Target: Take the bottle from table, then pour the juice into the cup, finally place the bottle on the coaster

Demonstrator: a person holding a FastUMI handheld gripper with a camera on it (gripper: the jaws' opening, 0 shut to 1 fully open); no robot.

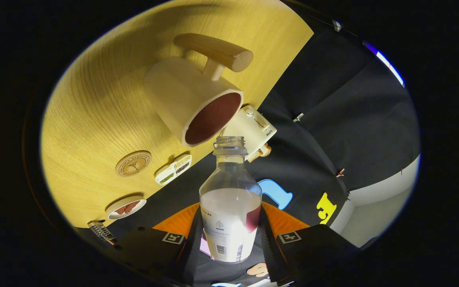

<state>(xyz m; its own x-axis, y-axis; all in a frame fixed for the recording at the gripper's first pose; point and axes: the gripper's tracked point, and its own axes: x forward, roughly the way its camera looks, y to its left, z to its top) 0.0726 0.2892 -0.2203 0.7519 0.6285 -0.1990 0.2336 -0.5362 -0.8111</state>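
Juice bottle [230, 199] clamped between gripper [229, 239] fingers | tilted, open mouth aimed at wooden-handled cup [191, 105] | pouring stage.

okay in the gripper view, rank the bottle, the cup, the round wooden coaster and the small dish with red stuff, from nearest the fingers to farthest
The gripper has its fingers shut on the bottle.
1. Bottle: between the fingers, held.
2. Cup: just beyond the bottle's open mouth, on the table.
3. Wooden coaster and small dish: off to one side on the table; too close to call between them.
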